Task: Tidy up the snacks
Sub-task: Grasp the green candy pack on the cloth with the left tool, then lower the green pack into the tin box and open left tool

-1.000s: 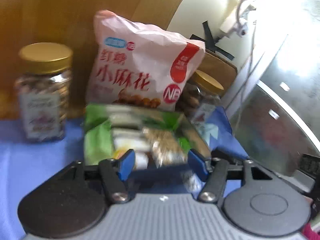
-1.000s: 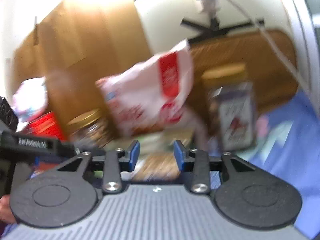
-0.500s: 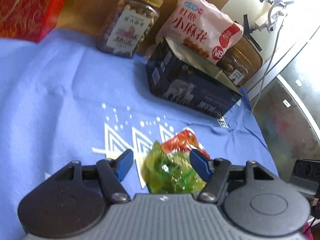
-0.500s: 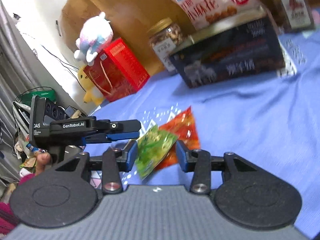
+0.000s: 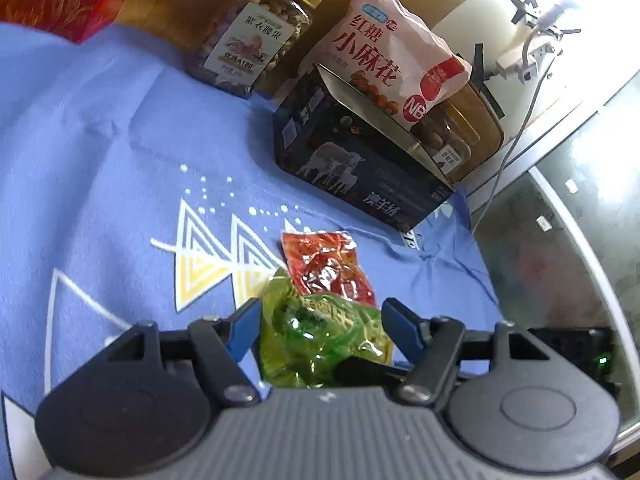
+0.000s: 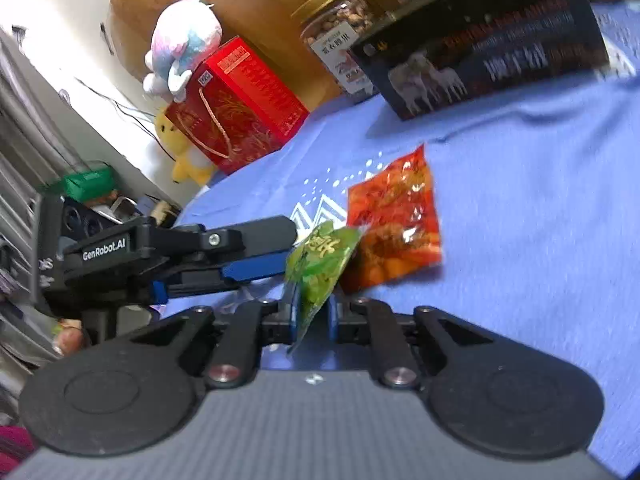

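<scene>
Two small crinkly foil snack packets on the blue patterned cloth (image 5: 100, 128): one green packet (image 5: 320, 336), one red-orange packet (image 5: 326, 266), the green overlapping the near end of the red. Two clear plastic nut jars with gold lids, one (image 5: 256, 36) to the left of the dark open box printed with sheep (image 5: 352, 160), one (image 5: 452, 136) behind its right end. One pink bag of fried dough twists (image 5: 388, 60) standing in that box. One red gift box with a cord handle (image 6: 236, 108), two plush toys (image 6: 184, 44) against it. Green packet glossy, creased, tilted up on edge. Right gripper (image 6: 314, 316) closing, jaws nearly together, pinching the green packet's lower edge. Left gripper (image 5: 320, 320) roughly half open, blue pads either side of the same packet, apparently not pressing it.
</scene>
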